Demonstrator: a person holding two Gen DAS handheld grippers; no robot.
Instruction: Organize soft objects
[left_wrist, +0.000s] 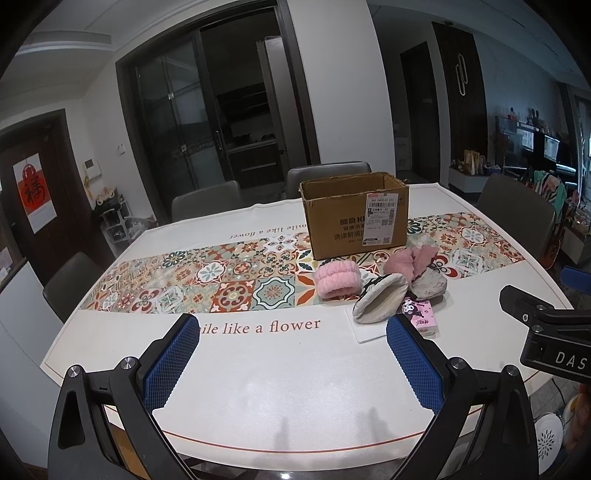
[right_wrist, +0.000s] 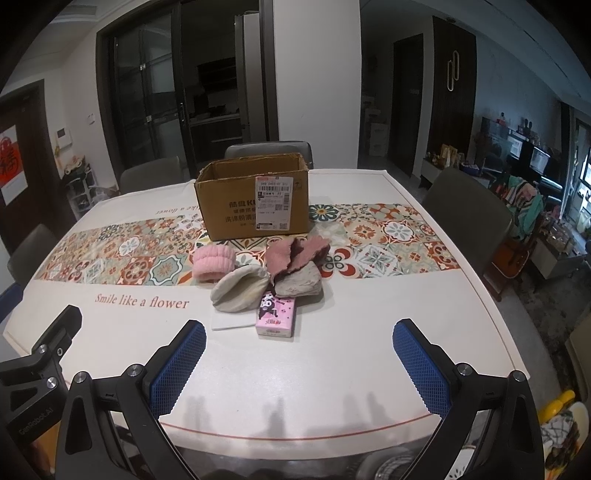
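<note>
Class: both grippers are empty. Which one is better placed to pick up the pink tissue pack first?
Probably the right gripper: the pink tissue pack lies almost straight ahead between its open jaws, while for the left gripper it sits off beside its right finger.

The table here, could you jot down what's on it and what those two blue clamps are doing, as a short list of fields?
Surface: table with a patterned tile runner
Container: open cardboard box, upright, behind the pile
Soft items: pink fluffy band, cream pouch, grey and pink plush slippers, bunched together in front of the box
Also there: pink tissue pack, white flat sheet under the pouch
Left gripper: open, holding nothing
Right gripper: open, holding nothing
Items in box: none visible
</note>
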